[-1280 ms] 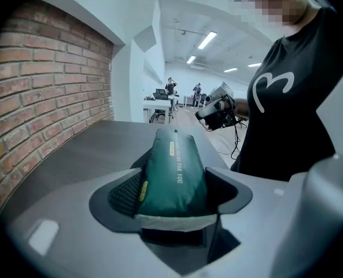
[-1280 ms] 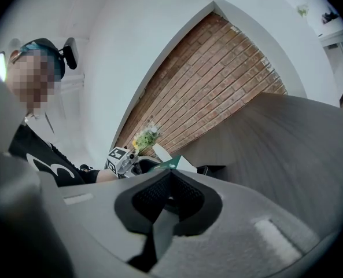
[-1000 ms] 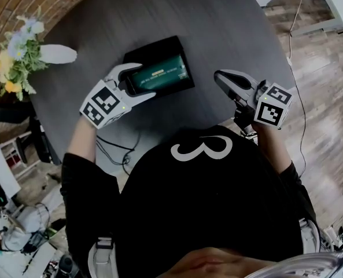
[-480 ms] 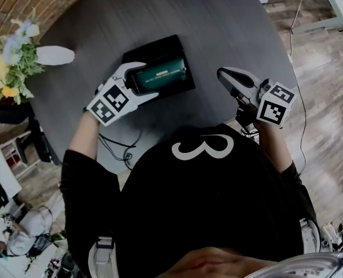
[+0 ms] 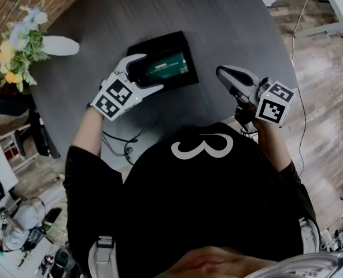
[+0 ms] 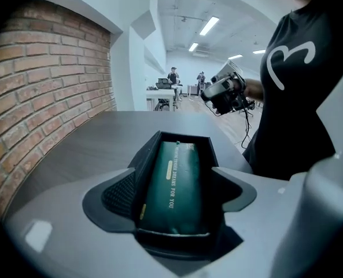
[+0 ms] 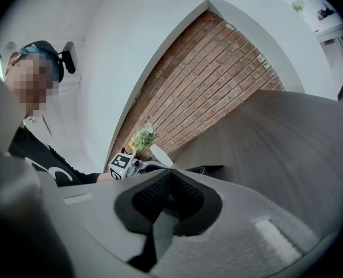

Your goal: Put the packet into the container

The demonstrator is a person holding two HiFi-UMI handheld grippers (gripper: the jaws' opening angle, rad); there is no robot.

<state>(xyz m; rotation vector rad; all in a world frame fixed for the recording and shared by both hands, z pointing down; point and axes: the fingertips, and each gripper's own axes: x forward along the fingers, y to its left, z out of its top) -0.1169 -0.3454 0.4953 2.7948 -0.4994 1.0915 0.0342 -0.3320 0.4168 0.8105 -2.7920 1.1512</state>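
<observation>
Two jaws of L gripper (image 5: 148,74) are opening, pads clear of the green packet (image 5: 170,69). It lies flat in the black container (image 5: 159,43), upper ctr of frame, long axis running straight away from them. R gripper (image 5: 223,74) is pinched shut, empty, farther off at right.

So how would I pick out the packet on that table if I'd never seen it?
Start at the dark grey table; near its middle sits an open black box. Lying flat inside it is the packet, long and dark green with pale lettering, the one coloured thing against the black box and grey tabletop around it.
</observation>
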